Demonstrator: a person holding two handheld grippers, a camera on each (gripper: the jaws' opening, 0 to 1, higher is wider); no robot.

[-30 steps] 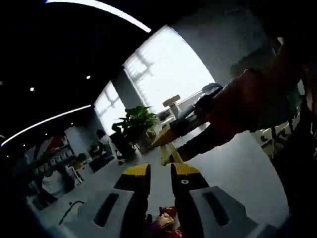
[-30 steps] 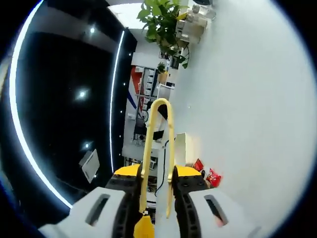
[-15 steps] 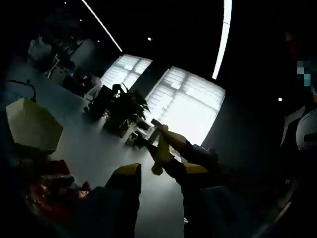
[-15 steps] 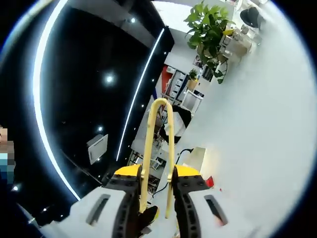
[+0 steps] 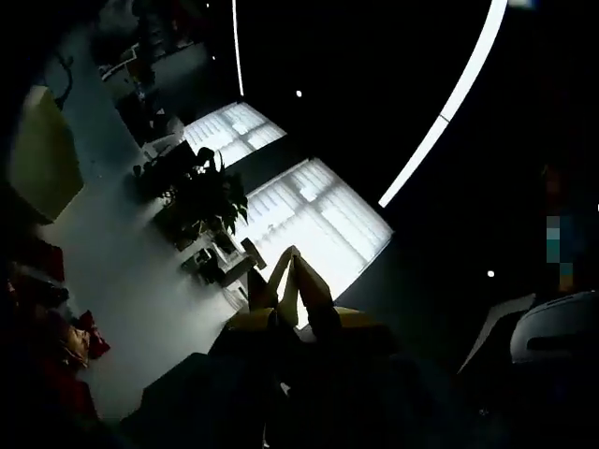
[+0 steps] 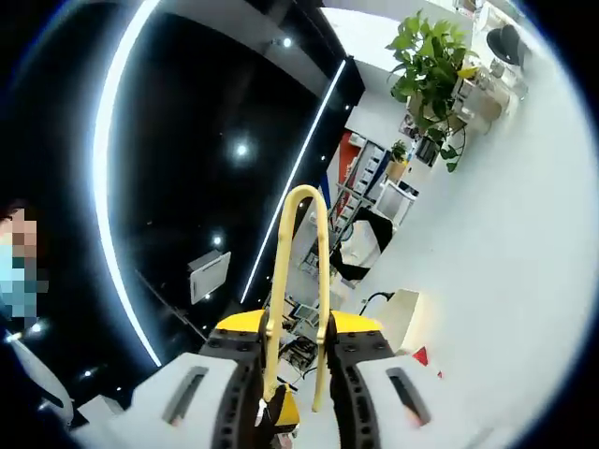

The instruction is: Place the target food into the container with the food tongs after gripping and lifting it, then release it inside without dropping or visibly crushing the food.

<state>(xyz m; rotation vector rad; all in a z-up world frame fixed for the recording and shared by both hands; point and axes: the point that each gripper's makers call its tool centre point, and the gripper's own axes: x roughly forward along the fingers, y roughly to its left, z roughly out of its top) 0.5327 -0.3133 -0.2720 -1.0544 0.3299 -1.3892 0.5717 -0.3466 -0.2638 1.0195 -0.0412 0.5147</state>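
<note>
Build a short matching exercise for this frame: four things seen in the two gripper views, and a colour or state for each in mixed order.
Things
1. food tongs
2. potted plant
3. ceiling light strip
4. packets on the table

States
A. green and leafy, at the table's far end
B. red, lying on the white table
C. yellow, its looped end sticking up between the right gripper's jaws
D. a glowing white line across a dark ceiling

Pairs: 1-C, 2-A, 3-D, 4-B
</note>
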